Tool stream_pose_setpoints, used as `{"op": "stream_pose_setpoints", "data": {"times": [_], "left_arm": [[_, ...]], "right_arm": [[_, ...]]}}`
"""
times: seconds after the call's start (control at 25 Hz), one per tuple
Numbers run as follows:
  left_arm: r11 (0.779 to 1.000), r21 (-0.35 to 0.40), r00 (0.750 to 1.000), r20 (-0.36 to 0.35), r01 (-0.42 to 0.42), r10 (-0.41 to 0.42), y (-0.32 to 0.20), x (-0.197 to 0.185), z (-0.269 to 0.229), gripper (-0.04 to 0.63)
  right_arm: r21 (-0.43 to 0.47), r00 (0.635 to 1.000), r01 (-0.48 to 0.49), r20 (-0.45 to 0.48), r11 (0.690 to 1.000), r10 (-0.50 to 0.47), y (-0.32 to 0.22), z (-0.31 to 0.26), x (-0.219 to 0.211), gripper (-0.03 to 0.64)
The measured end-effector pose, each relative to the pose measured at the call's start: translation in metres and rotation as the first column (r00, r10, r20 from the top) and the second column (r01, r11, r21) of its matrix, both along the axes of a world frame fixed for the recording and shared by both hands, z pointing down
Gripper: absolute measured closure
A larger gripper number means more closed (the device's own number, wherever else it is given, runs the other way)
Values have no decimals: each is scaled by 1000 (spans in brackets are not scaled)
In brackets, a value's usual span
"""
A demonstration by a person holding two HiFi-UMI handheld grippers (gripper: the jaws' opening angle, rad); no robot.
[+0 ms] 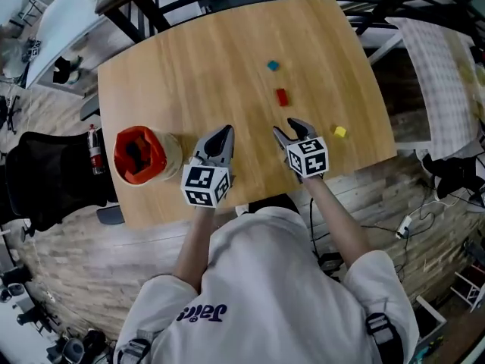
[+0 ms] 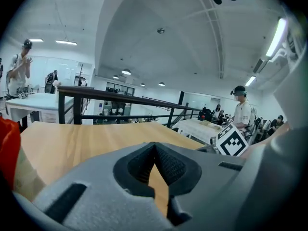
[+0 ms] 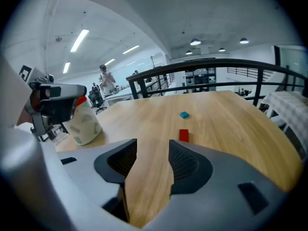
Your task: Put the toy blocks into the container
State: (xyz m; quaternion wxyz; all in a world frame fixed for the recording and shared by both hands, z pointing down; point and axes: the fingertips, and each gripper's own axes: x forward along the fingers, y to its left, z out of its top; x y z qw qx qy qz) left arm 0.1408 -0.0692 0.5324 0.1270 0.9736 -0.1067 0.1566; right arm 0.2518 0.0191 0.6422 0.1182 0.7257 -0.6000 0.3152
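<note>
My left gripper is pinched closed, nothing in it. And my right gripper is a bit open, empty, red block just above it.

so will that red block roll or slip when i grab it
Probably not roll: the red block looks flat-sided and lies flat on the table. It looks small and rigid, so likely light. Its low profile may let it skid if the right claw closes off-centre.
</note>
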Motion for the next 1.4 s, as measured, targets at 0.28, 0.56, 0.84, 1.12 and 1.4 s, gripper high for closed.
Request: {"op": "stream_pose_setpoints", "data": {"times": [0.28,0.56,0.84,1.12,1.4], "left_arm": [[997,-29,996,40,-76,77,8,44,36,588],[994,-47,992,83,-96,100,9,66,53,588],[995,-56,990,111,-85,91,13,66,56,588],[998,-41,995,84,-57,60,8,52,42,589],[1000,-23,1000,24,10,-9,10,12,8,589]], "right_arm": [[-82,990,-130,-62,988,125,-9,60,47,416],[-120,975,-188,-145,975,170,-35,82,83,423],[-201,980,-174,-136,964,148,-36,95,88,480],[-176,977,-170,-162,970,142,-28,76,82,485],[-84,975,-110,-203,990,91,-17,2,48,485]]}}
